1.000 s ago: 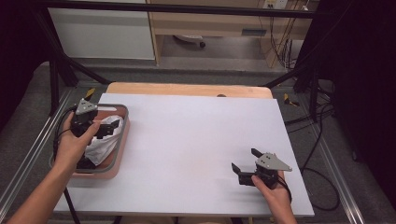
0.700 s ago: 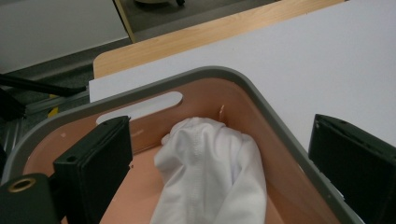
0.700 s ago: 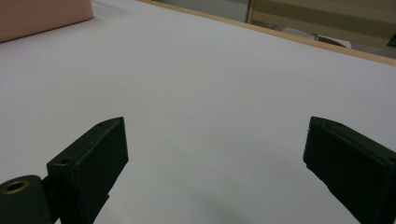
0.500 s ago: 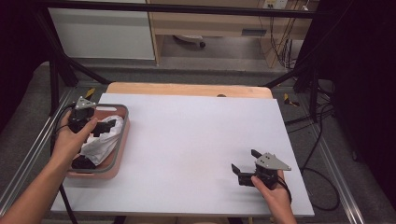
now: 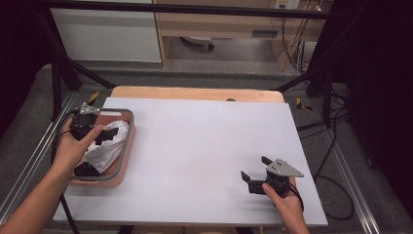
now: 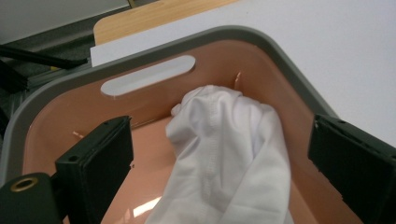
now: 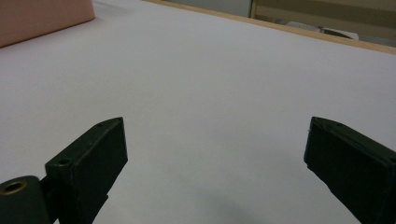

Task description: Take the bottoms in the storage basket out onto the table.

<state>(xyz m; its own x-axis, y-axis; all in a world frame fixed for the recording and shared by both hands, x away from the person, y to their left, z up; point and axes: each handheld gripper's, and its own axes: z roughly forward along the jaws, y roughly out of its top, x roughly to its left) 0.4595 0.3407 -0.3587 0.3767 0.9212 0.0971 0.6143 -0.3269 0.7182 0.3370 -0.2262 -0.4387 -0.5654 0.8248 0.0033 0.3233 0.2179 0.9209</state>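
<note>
A pink basket with a grey rim stands at the table's left edge. Inside it lies a crumpled white cloth with a dark item beside it. My left gripper hovers open over the basket's far end. In the left gripper view the white cloth lies between and below the wide-apart jaws of the left gripper, which do not grip it. My right gripper rests open near the table's front right. In its own view the right gripper has nothing but bare tabletop between its jaws.
The white tabletop stretches between the two grippers, with a wooden strip along its far edge. The basket's end wall has a handle slot. A corner of the pink basket shows far off in the right gripper view.
My left gripper has drifted slightly left and toward the basket's far end, still open over the cloth. The right gripper has stayed put.
</note>
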